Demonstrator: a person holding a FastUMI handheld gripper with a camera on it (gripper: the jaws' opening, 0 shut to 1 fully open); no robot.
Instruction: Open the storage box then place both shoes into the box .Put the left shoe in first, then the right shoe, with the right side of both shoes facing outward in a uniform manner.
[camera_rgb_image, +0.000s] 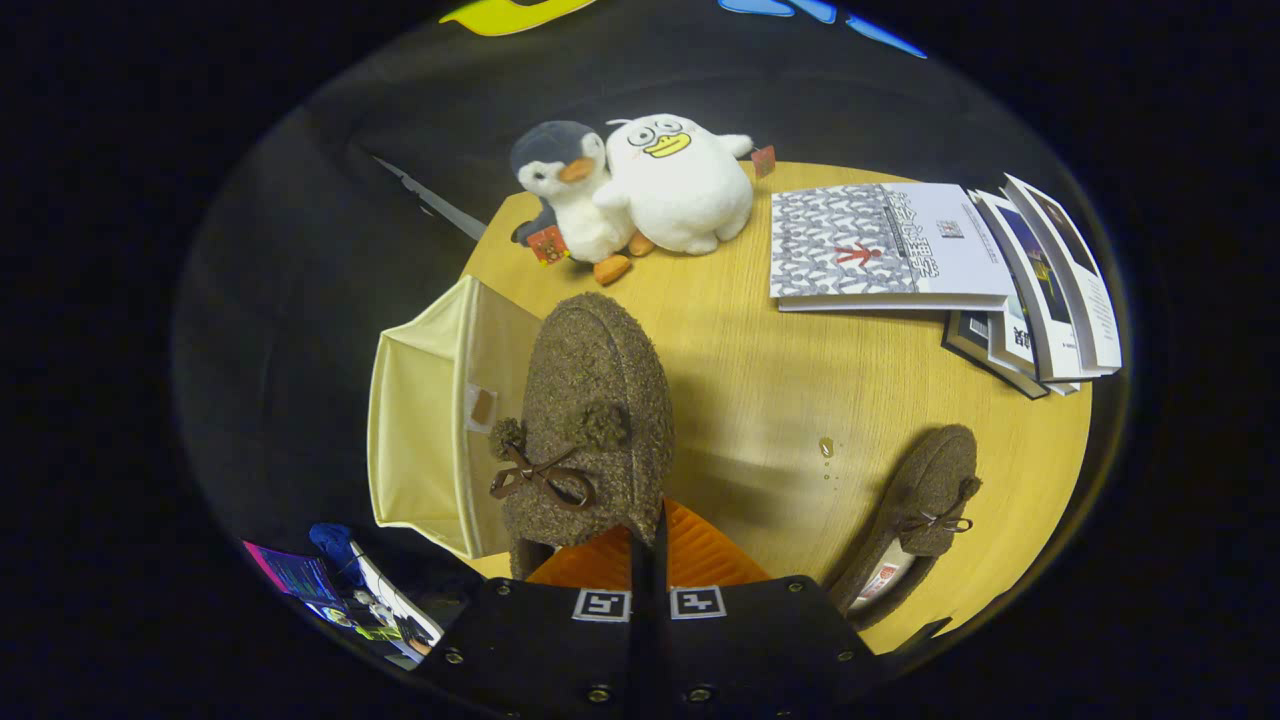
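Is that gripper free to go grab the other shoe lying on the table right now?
Probably not yet. The gripper is shut on the brown shoe it holds up beside the open cream storage box. The second shoe lies in the open on the table, but the fingers are occupied.

You hold a brown slipper (590, 420) of nubbly, boucle-like fleece with a smooth, thin ribbon bow, the gripper (645, 550) closed on its heel between ribbed pads. A second slipper (925, 495) of the same rough fleece lies on the round table (780, 400), a matt, pale wood-grain top. The storage box (425, 430) beside you looks like matt cream fabric. Beyond, a plush penguin (570, 190) and plush duck (680, 180) show soft pile; the books (885, 245) have smooth paper covers.
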